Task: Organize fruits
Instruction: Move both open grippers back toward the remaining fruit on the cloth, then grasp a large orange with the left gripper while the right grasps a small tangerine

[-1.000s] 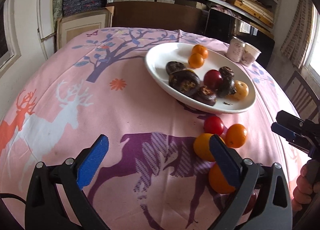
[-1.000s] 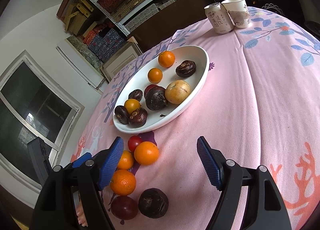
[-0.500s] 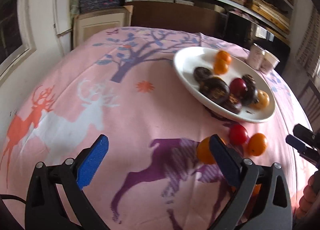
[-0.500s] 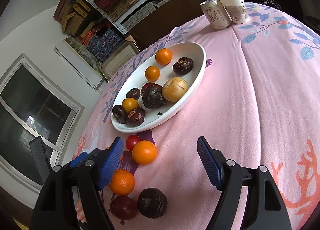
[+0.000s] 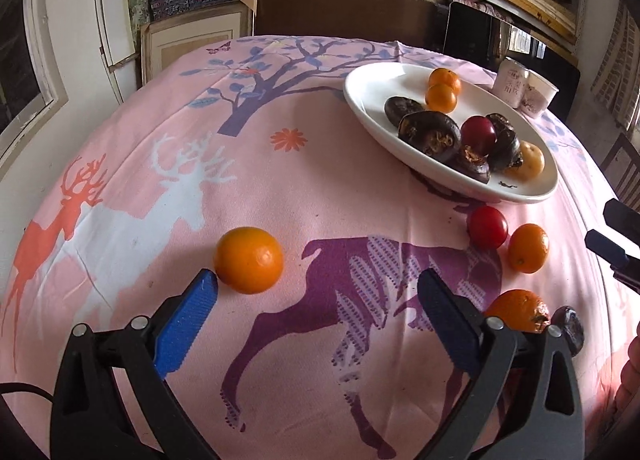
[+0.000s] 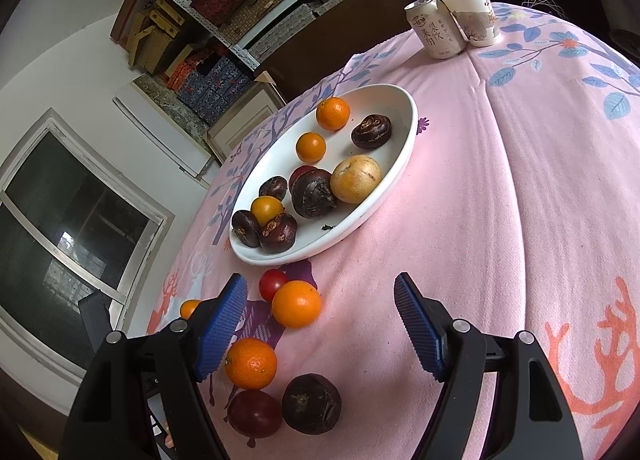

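Note:
A white oval plate (image 5: 372,84) (image 6: 404,132) holds several oranges, dark fruits, a red one and a yellow one. On the pink cloth lie loose fruits: an orange (image 5: 249,260) just beyond my left gripper's left fingertip, a red fruit (image 5: 487,227), two oranges (image 5: 528,248) (image 5: 518,310) and a dark fruit (image 5: 570,328). My left gripper (image 5: 318,292) is open and empty. My right gripper (image 6: 320,300) is open and empty above an orange (image 6: 297,303), with another orange (image 6: 251,363), a dark fruit (image 6: 311,403) and a dark red fruit (image 6: 254,413) near it.
A drink can (image 6: 434,32) and a paper cup (image 6: 476,14) stand at the table's far side. Shelves with boxes and a framed board line the wall behind. A chair back (image 5: 622,172) stands at the right edge.
The left gripper's view has swung left and back. One orange, earlier beside the right finger, now lies alone near the left fingertip. The right gripper moved slightly; both stay open.

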Demonstrator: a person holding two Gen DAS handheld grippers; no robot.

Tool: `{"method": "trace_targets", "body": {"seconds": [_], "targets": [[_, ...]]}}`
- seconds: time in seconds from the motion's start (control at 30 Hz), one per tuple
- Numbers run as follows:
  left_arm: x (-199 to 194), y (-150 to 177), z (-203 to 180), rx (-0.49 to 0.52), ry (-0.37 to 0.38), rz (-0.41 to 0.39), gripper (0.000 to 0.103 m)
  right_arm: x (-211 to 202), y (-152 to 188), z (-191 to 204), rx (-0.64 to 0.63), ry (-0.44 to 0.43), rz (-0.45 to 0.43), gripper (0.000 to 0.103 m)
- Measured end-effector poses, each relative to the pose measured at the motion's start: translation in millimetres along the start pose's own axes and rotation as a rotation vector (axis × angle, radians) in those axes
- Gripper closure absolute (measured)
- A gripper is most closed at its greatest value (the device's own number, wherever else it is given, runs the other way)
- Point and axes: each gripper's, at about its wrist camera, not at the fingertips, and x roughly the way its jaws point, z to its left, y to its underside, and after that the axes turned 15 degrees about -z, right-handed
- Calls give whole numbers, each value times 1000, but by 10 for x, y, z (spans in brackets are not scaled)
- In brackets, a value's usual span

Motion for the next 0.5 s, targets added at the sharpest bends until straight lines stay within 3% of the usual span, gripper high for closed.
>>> {"method": "trace_targets", "body": {"seconds": [0.1,0.33,0.37,0.5], "targets": [[17,-37,127,-43,9,-16,23,7,12,10,-6,-1,6,26],[98,-20,355,-117,15,26,27,14,34,21,-8,2,18,26],[81,-5,353,-108,19,31,34,15,37,24,-10,2,19,26],[-90,54,343,-53,10,-5,34,28,48,48,-20,-1,28,26]]}}
